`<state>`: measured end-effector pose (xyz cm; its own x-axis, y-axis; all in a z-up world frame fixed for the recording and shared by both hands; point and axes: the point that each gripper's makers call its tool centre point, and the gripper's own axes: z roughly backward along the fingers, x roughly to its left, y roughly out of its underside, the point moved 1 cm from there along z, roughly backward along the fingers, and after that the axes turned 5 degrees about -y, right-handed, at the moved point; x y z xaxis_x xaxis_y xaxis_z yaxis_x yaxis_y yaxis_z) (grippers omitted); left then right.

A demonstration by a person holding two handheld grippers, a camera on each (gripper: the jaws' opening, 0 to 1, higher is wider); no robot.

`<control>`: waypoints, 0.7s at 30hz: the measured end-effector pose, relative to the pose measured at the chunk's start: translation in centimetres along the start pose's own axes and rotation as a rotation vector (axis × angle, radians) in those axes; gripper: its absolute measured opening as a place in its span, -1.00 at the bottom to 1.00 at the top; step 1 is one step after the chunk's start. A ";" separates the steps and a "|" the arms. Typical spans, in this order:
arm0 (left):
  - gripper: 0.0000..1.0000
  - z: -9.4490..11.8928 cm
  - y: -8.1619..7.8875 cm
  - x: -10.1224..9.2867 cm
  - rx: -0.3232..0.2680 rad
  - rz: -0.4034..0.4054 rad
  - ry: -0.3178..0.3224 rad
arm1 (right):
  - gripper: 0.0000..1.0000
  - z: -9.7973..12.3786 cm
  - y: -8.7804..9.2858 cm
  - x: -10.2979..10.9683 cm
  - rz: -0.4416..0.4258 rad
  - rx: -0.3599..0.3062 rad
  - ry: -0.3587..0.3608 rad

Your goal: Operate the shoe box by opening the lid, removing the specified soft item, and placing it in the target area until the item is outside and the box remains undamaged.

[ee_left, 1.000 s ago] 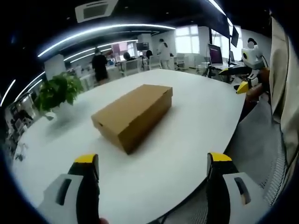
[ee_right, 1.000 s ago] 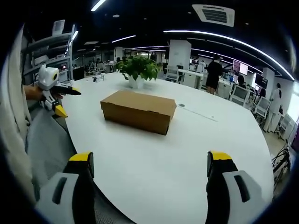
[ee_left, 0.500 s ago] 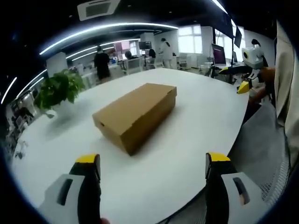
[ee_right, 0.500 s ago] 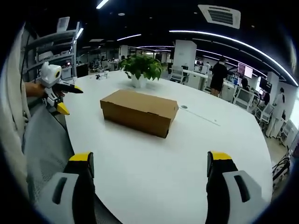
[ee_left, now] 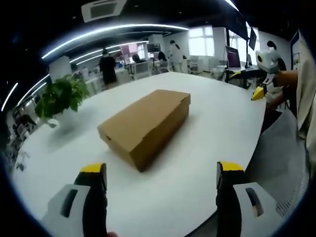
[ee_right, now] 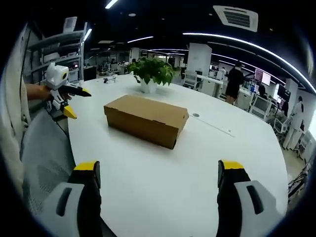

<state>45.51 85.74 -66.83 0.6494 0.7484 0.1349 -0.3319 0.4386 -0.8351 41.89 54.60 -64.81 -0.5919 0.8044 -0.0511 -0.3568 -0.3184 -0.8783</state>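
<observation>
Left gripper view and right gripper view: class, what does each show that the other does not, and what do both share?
Left gripper view: bright windows at the back, and the right tongs coming in at its right edge. Right gripper view: a shelf rack, and the left tongs at its left edge. Both: the closed box on the white table, the plant, and open tongs rising from the bottom.

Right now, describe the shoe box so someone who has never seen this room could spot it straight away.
Find the big white round-edged table in the open office. Near its middle lies the shoe box, a plain brown cardboard box with its lid shut, lying flat. Behind it, a potted plant in a white pot stands on the table; the box is the brown, straight-edged thing.
</observation>
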 end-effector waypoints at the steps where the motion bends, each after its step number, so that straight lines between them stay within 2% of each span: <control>1: 0.86 -0.1 -0.1 0.0 -0.001 0.003 0.000 | 0.87 -0.1 0.0 -0.1 0.001 -0.001 -0.002; 10: 0.81 -1.4 -0.3 0.0 -0.005 0.024 -0.016 | 0.81 -1.9 -0.1 -1.0 0.040 -0.008 -0.030; 21: 0.68 -3.2 -0.3 1.1 -0.004 0.038 -0.032 | 0.72 -4.5 -0.5 -2.0 0.059 -0.023 -0.075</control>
<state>48.54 84.86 -68.17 0.6146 0.7797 0.1199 -0.3528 0.4076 -0.8422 46.47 55.42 -66.41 -0.6637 0.7449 -0.0680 -0.3039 -0.3516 -0.8854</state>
